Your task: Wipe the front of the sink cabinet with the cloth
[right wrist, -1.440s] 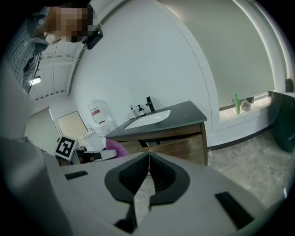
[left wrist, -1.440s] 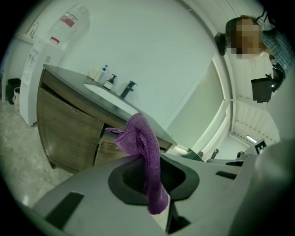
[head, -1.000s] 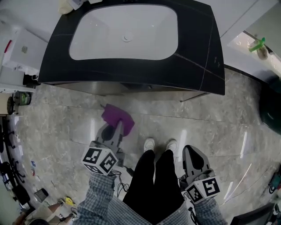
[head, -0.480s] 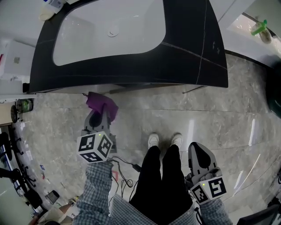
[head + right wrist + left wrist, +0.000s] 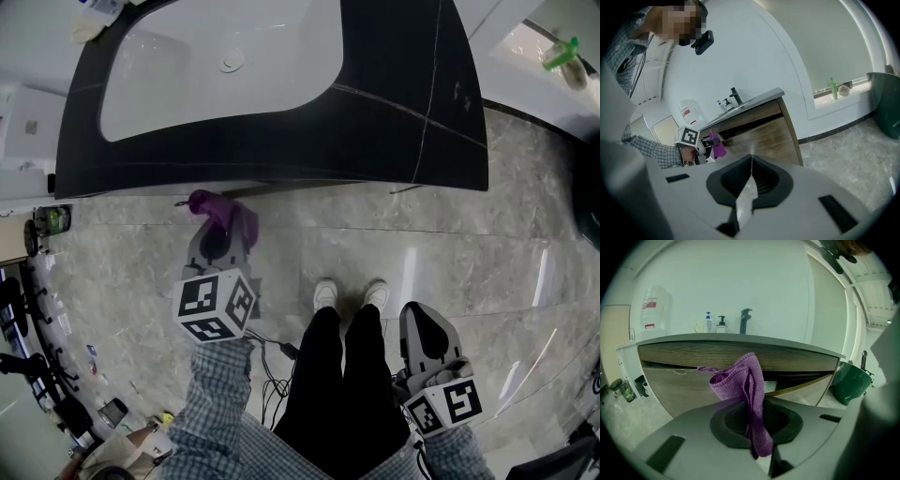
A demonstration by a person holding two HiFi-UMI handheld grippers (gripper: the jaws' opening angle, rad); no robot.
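The head view looks steeply down on the sink cabinet (image 5: 403,122); both gripper views share its front, the left nearer.

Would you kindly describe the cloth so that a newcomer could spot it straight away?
Find the black sink countertop; the wooden cabinet front sits under it. Just before that front, towards its left end, the left tool is shut on the cloth. It is the only purple thing, a bunched rag sticking up from the jaws.
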